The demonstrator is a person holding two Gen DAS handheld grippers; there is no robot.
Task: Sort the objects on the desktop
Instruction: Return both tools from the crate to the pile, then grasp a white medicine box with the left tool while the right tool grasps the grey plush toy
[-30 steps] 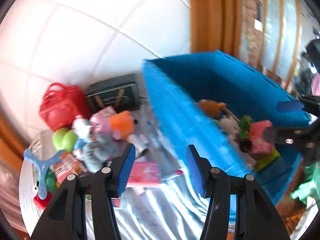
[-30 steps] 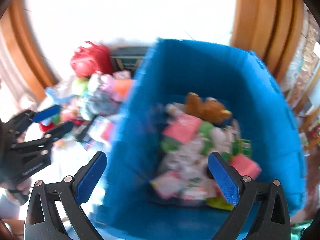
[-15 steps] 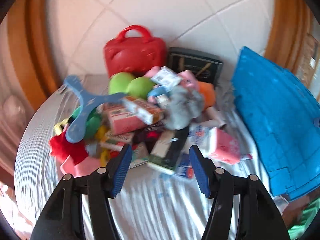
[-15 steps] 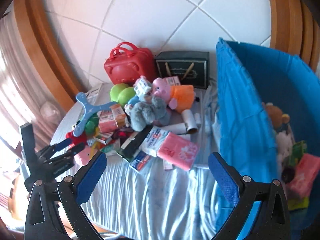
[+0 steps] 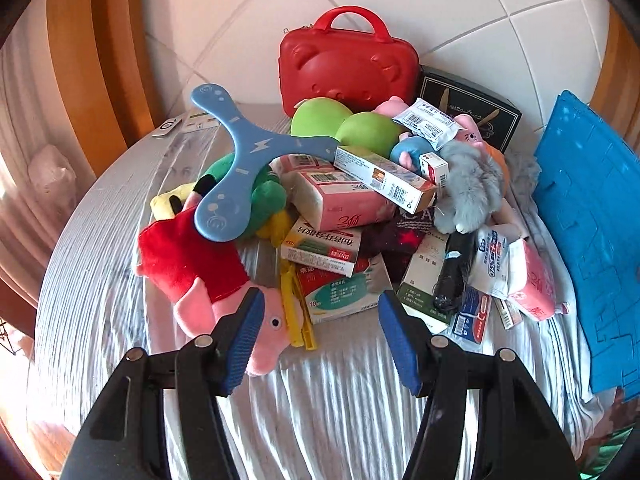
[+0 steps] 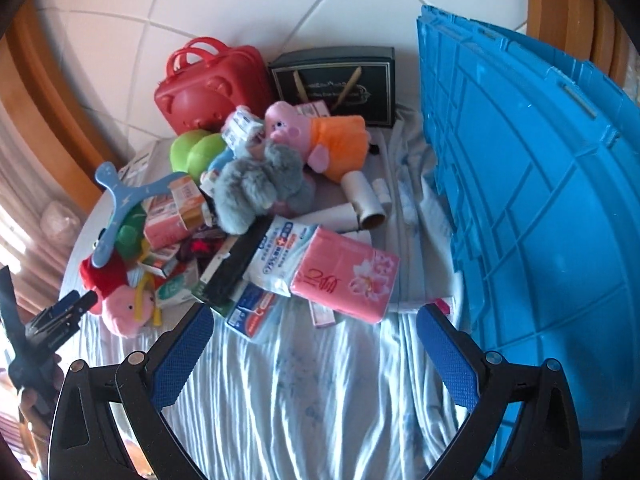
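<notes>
- Pile of toys and boxes (image 5: 352, 200) on a round worktop (image 5: 100, 312) under a pale striped cloth; left wrist view looks down on its near edge.
- Left gripper (image 5: 320, 340) fingers about half open, jaws just been opening, nothing between the pads.
- Pink pig plush in red dress (image 5: 200, 276) lies at the pile's near-left edge; its snout is just beside the left finger (image 5: 244, 340), contact unclear.
- Green-and-white medicine box (image 5: 344, 292) sits just beyond the gap between the fingers; yellow clip (image 5: 294, 312) lies beside it.
- Blue boomerang (image 5: 244, 160) rests on top of the pile; red case (image 5: 348, 68) and black box (image 5: 472, 116) stand at the back by the wall.
- Blue crate (image 5: 592, 220) stands at the right of the pile.
- Right wrist view: right gripper (image 6: 316, 352) fingers wide open, empty, over bare cloth.
- Pink tissue pack (image 6: 346, 276) lies just past the fingers, nearest item; blue-white packet (image 6: 276, 256) touches its left side.
- Grey plush (image 6: 260, 184) and pig plush in orange (image 6: 320, 140) lie farther back.
- Blue crate (image 6: 540, 200) stands close beside the right finger (image 6: 448, 360).
- Left gripper (image 6: 60, 320) shows at far left, near the red-dress pig (image 6: 120, 300).
</notes>
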